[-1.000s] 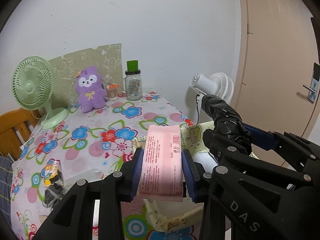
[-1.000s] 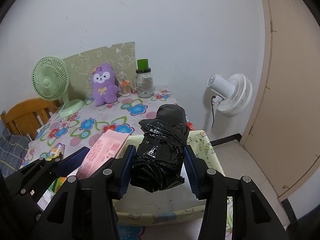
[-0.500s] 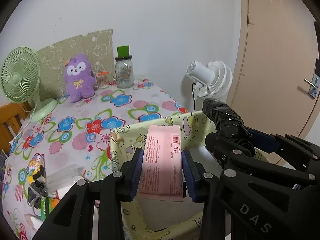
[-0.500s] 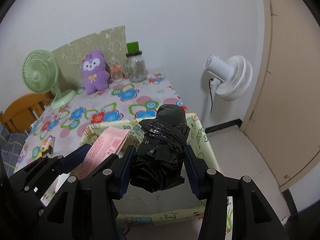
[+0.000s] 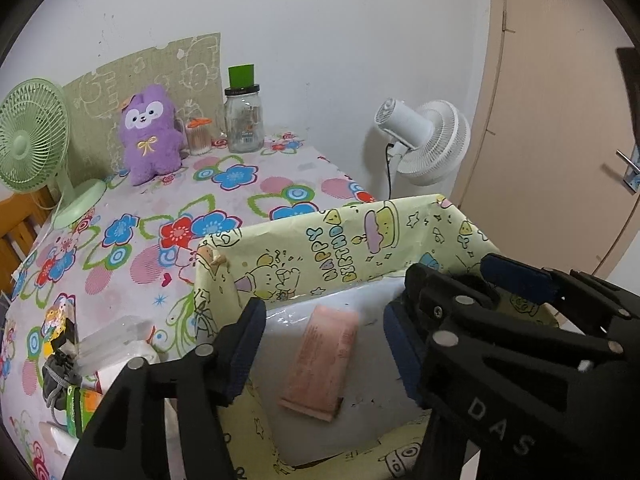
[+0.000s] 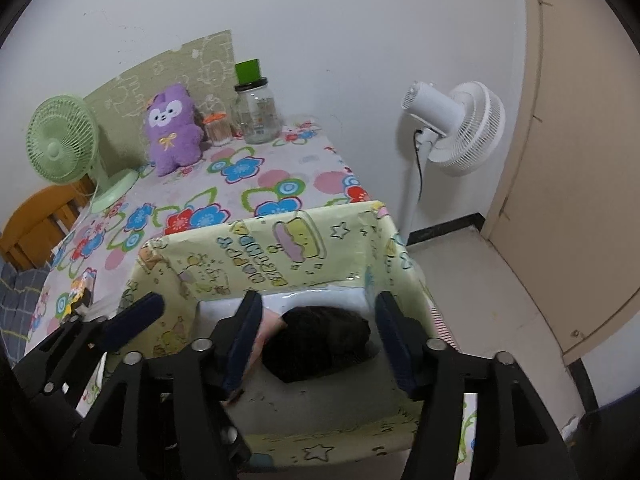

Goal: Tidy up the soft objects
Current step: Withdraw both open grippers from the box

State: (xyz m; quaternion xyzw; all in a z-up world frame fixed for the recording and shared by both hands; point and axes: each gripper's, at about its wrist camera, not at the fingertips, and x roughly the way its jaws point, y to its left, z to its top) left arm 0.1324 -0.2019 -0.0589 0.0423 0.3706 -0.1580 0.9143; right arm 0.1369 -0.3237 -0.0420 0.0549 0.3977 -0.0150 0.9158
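Observation:
A yellow box [image 5: 348, 248] [image 6: 256, 256] lined with cartoon paper stands at the near edge of the flowered table. The pink packet [image 5: 320, 364] lies loose on the box floor, below my left gripper [image 5: 324, 346], whose jaws are opening with nothing pressed between them. The black plastic bundle [image 6: 318, 342] is blurred inside the box under my right gripper [image 6: 320, 340], whose jaws are opening too, clear of it. A pink edge of the packet [image 6: 272, 320] shows beside the bundle. A purple plush toy [image 5: 150, 132] [image 6: 174, 128] sits at the back of the table.
A green desk fan [image 5: 30, 144] stands at the back left, a glass jar with a green lid [image 5: 243, 116] and a small swab pot [image 5: 199, 136] near the plush. Packets and a pouch [image 5: 64, 360] lie left of the box. A white floor fan [image 6: 456, 128] and door stand right.
Both grippers have sunk toward the box and opened. The pink packet has dropped out of the left jaws and the black bundle out of the right jaws, both into the box.

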